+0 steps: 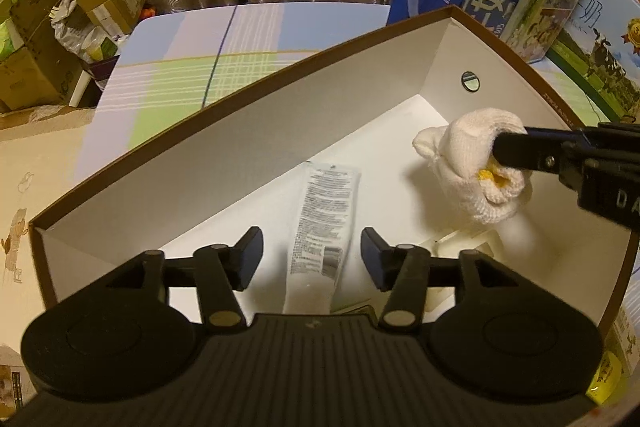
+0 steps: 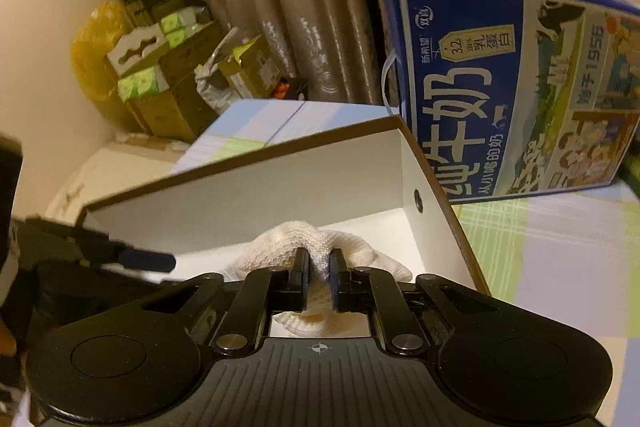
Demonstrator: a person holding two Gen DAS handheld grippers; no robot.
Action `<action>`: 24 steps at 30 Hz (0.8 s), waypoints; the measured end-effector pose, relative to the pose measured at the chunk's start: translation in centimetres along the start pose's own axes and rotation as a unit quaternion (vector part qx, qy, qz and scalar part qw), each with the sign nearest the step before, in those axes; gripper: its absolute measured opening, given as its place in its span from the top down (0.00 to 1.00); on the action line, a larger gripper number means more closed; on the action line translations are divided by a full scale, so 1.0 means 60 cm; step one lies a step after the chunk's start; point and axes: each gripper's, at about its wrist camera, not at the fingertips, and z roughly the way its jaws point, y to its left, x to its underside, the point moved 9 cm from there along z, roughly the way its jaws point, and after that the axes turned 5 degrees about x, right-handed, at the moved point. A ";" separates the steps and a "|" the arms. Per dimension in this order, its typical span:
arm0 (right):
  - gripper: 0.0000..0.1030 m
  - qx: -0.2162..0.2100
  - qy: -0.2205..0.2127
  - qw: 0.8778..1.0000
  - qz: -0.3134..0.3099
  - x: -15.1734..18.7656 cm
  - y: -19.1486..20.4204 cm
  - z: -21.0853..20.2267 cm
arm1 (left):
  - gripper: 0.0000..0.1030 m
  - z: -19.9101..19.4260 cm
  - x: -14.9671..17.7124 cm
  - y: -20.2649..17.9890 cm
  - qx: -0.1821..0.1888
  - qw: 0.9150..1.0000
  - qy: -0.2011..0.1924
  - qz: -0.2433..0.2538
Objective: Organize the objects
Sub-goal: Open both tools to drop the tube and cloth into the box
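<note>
- The right gripper point(image 2: 319, 277) is clamped on a white cloth point(image 2: 316, 239), holding it low inside the box point(image 2: 444, 201), likely to set it down.
- The left gripper point(image 1: 312, 253) hangs spread apart over a tube point(image 1: 324, 223) lying in the box.
- A milk carton point(image 2: 516, 87) stands just behind the box, clear of both.

I see a table point(image 1: 192, 67) covered with a checked cloth in pale blue, pink and green. On it stands an open box point(image 1: 256, 131) with brown rim and white inside, near me. Behind it, on the far right, a blue milk carton point(image 2: 500, 87) stands on the cloth, touching the box corner. Another milk carton point(image 1: 600, 43) lies further right.
</note>
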 end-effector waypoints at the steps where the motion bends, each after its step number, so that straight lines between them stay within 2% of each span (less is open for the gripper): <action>1: 0.83 -0.003 -0.006 1.000 0.007 -0.005 0.002 -0.001 | 0.48 -0.004 -0.001 0.001 -0.001 1.000 -0.002 0.000; 2: 0.78 -0.005 -0.014 1.000 0.011 -0.009 0.001 -0.005 | 0.43 -0.007 -0.001 0.002 -0.002 1.000 -0.003 0.000; 4: 0.50 -0.006 -0.028 0.999 0.015 -0.017 0.001 -0.014 | 0.36 -0.015 -0.002 0.004 -0.005 1.000 -0.006 -0.001; 5: 0.45 -0.006 -0.034 0.999 0.016 -0.020 0.000 -0.019 | 0.32 -0.021 0.000 0.003 -0.009 1.000 -0.009 0.000; 11: 0.43 -0.012 -0.038 0.999 0.018 -0.017 0.003 -0.051 | 0.21 -0.054 0.008 0.005 -0.011 1.000 -0.022 -0.003; 24: 0.42 -0.016 -0.026 0.999 0.025 0.028 0.016 -0.143 | 0.12 -0.152 0.049 -0.011 0.004 0.998 -0.058 -0.034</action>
